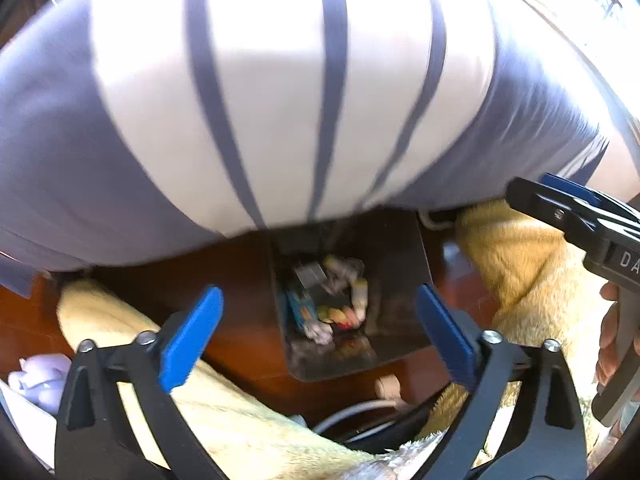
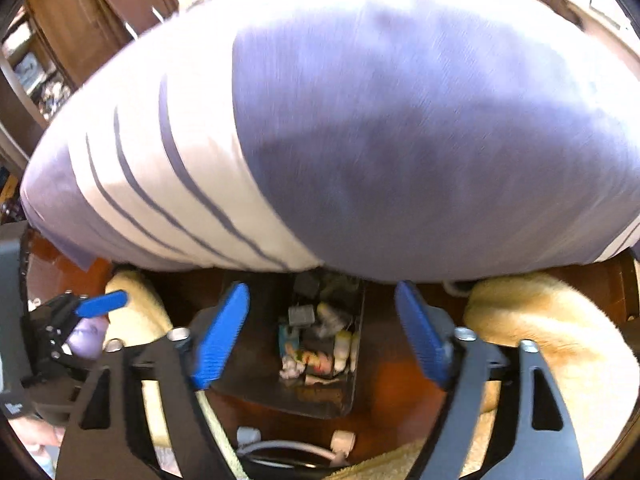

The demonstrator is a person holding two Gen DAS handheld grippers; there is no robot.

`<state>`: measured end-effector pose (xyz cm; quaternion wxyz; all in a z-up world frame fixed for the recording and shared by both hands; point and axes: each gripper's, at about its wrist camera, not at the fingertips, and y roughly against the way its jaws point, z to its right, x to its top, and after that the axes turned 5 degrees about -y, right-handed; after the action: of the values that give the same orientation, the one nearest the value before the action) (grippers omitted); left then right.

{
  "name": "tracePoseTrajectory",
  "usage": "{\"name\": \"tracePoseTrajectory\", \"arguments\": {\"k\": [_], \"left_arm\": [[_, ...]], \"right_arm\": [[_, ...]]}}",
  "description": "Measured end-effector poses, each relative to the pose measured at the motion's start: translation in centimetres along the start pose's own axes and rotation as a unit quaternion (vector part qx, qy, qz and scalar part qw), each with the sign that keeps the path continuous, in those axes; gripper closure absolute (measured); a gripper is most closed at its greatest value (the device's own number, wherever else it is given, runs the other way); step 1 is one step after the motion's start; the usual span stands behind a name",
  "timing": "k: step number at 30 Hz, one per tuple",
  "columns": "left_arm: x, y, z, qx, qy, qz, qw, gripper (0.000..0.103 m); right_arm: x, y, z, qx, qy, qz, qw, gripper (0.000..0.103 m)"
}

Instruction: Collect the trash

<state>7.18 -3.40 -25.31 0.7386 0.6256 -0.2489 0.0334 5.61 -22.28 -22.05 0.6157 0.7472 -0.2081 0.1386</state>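
A dark metal bin stands on the wooden floor below a big striped lavender-and-white pillow. Inside lie crumpled wrappers and small packets of trash. My left gripper is open and empty just above the bin's near edge. The right wrist view shows the same bin, its trash and the pillow. My right gripper is open and empty over the bin. The right gripper's body shows at the right edge of the left wrist view; the left gripper's finger shows at the left of the right wrist view.
Yellow fluffy cloth lies on both sides of the bin. A white cable and plug lie on the floor near the bin. A lilac object sits at the lower left. Wooden cabinets stand behind.
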Motion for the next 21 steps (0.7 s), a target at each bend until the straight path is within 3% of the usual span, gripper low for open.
{"name": "tracePoseTrajectory", "arguments": {"k": [2,11,16,21], "left_arm": [[0.5,1.7,-0.3,0.012,0.001,0.019,0.9997,0.008],[2.2,12.0,-1.1,0.055,0.013,0.137,0.9889,0.008],[2.6,18.1,-1.2,0.086,0.027,0.218,0.9719,0.008],[2.1,22.3,-1.3,0.105,0.039,0.274,0.9551,0.008]], "right_arm": [[0.3,1.8,0.1,-0.009,0.002,0.026,1.000,0.003],[1.3,9.9,-0.1,-0.027,0.014,0.132,0.991,0.003],[1.6,15.5,-0.7,-0.039,0.023,0.215,0.976,0.003],[1.2,20.5,-0.6,-0.052,0.024,0.290,0.955,0.003]]}}
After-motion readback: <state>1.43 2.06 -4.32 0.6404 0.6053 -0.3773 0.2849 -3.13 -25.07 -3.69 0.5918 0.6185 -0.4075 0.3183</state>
